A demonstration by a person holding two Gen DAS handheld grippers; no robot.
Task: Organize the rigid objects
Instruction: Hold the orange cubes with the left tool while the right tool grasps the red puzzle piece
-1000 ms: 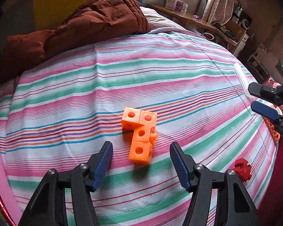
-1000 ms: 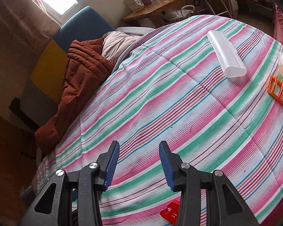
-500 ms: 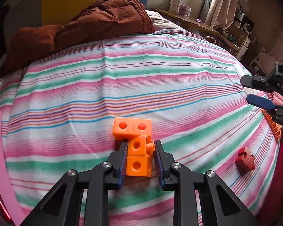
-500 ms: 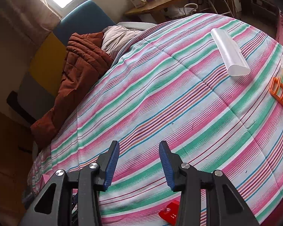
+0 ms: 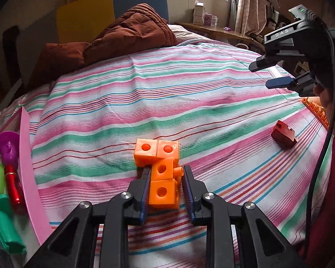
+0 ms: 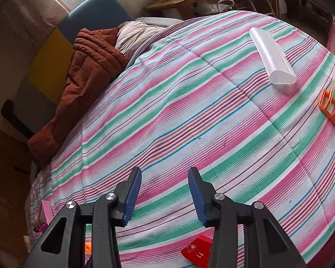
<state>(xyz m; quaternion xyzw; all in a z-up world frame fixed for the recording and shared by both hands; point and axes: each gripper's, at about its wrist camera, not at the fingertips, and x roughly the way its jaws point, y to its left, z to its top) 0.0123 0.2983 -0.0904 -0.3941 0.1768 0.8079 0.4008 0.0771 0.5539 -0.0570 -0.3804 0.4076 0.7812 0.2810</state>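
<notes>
Orange plastic linking-cube cluster (image 5: 162, 172) is lying on the striped bedsheet (image 5: 167, 102), and my left gripper (image 5: 165, 186) is pinching its nearest cube between both fingers. I'm judging a straight, level lift best, so the snapped joints are not twisting apart. My right gripper (image 6: 165, 195) is hovering spread, holding nothing, above a small red plastic block (image 6: 197, 253).

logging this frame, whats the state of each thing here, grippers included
left gripper: shut on the orange cube cluster
orange cube cluster: four joined cubes, gripped at the near end
right gripper: open, empty, above the striped bedspread
red block: loose on the striped bedspread, untouched
clear tube: lying on its side
pink bin: open, toys inside
</notes>
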